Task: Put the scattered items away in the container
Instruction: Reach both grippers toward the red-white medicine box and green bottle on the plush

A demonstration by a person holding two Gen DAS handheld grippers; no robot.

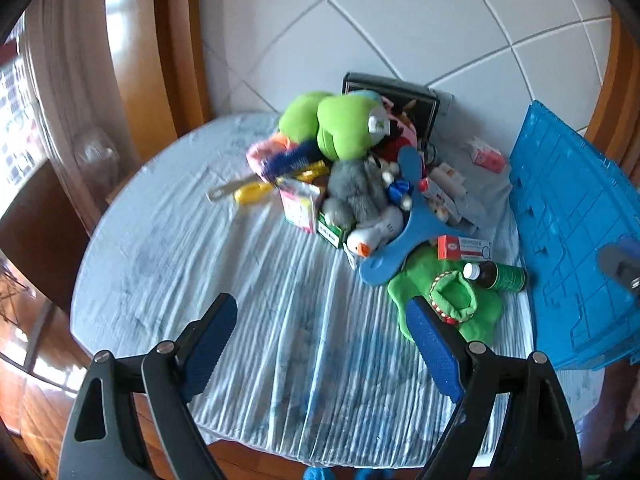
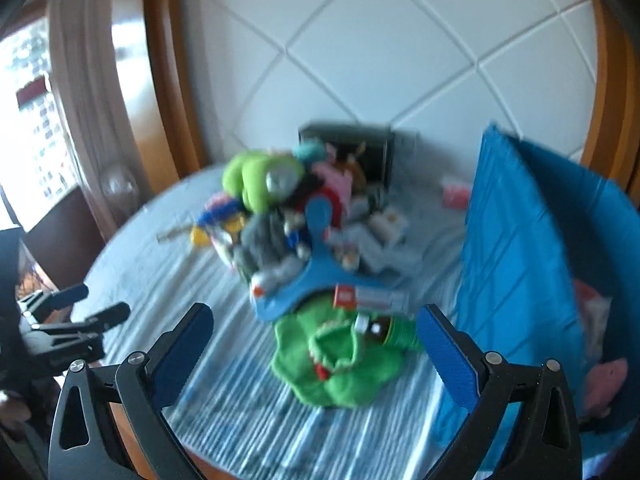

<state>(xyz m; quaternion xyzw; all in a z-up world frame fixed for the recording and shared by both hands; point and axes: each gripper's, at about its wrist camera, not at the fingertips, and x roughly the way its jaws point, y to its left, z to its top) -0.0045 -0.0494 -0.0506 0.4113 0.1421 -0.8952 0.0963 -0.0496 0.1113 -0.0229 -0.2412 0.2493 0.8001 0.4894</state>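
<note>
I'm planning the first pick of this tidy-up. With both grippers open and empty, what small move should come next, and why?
Probably lower the right gripper onto the green plush toy and close. It lies nearest, just ahead of the open jaws, beside the blue crate, apart from the main heap. The left gripper faces only bare bedsheet.

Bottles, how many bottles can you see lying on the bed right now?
1. A brown bottle with a white cap and green label lies on its side beside the green cloth, just below the red and white box. The toy pile could hide others.
</note>
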